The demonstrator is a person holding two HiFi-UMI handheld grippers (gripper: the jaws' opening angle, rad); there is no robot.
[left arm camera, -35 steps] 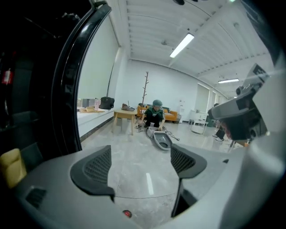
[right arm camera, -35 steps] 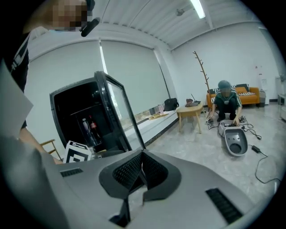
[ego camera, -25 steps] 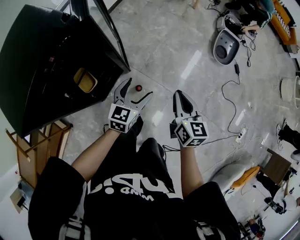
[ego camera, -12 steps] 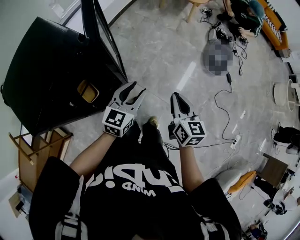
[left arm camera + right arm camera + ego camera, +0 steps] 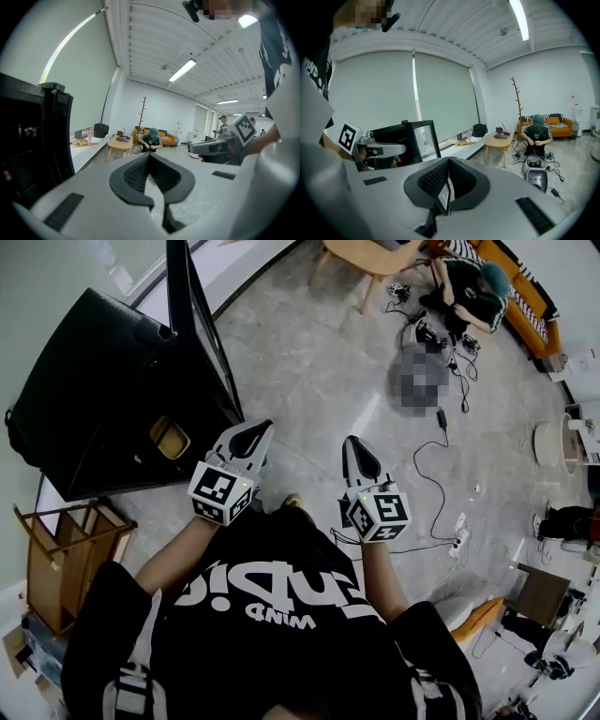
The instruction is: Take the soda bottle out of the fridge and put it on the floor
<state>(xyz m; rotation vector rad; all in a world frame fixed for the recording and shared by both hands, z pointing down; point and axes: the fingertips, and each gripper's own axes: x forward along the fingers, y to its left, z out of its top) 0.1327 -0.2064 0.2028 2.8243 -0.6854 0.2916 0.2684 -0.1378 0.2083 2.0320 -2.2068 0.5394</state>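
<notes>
Jaws clenched on nothing on both the left gripper and the right gripper, which hover right of the black glass-doored fridge. Cannot identify the soda bottle; a tan speck on the floor right of the fridge may be it. Judged smooth, stiff, weighty if full: grip mid-body.

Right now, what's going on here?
A person stands by the black fridge, whose door stands open, with one tool in each hand. The left hand-held gripper and the right hand-held gripper are both shut with nothing between their jaws, and both are held out over the floor. I can't make out the soda bottle in any view. Another person sits on the floor farther off.
</notes>
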